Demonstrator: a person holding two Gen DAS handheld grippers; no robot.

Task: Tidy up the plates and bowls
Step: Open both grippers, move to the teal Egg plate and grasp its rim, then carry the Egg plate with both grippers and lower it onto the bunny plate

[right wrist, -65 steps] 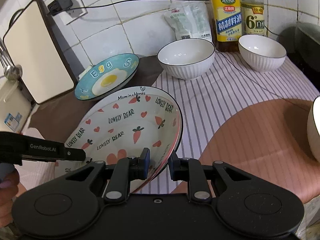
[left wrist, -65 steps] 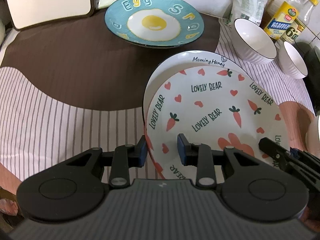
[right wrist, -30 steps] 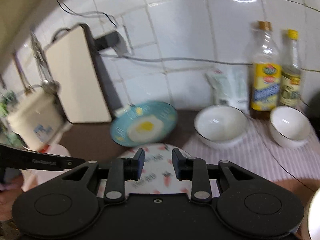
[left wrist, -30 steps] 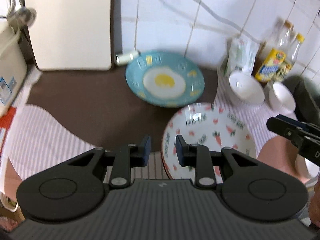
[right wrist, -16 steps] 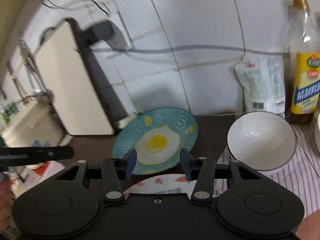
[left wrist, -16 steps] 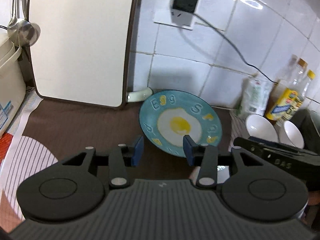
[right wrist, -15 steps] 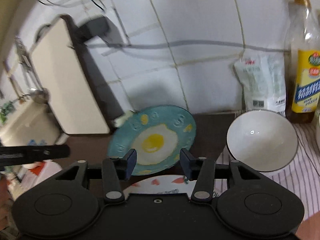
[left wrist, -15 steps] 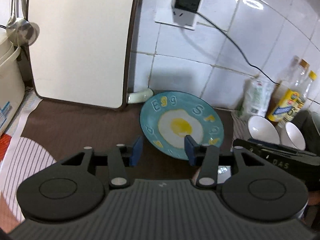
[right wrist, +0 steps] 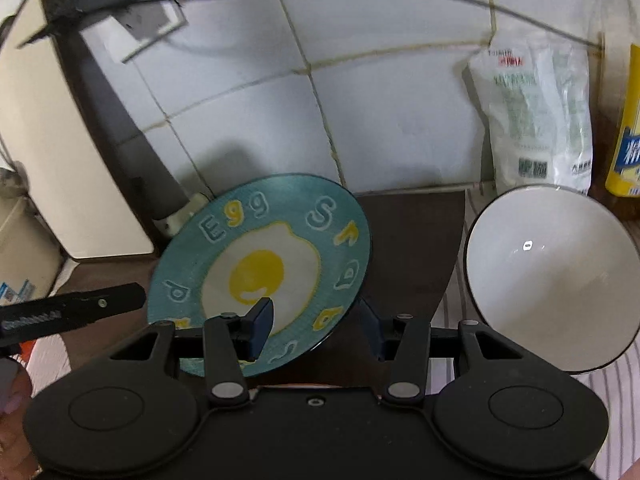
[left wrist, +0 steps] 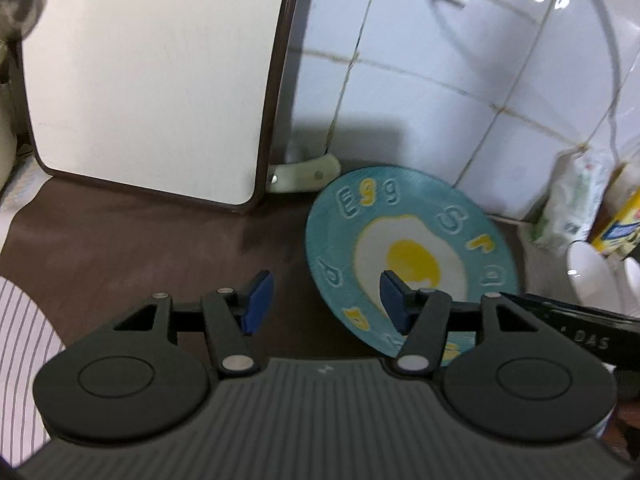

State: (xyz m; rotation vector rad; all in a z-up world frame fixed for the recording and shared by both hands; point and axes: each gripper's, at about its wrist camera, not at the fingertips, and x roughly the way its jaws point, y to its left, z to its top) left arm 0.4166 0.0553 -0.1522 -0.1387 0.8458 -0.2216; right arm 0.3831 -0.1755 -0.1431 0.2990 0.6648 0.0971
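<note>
A teal plate with a fried-egg picture lies on the dark brown cloth near the tiled wall. My left gripper is open and empty at the plate's left rim, one finger each side of it. My right gripper is open and empty at the plate's near right rim, its left finger above the plate. A white bowl stands right of the plate. Two white bowls show at the right edge of the left wrist view.
A cream cutting board leans on the wall at the left, a knife handle behind it. A white packet and a yellow-labelled bottle stand at the wall on the right. A striped cloth covers the near counter.
Both grippers let go of the carrot plates, rose and moved toward the teal egg plate. Their jaws have opened wider and now sit at its left and right rims.
</note>
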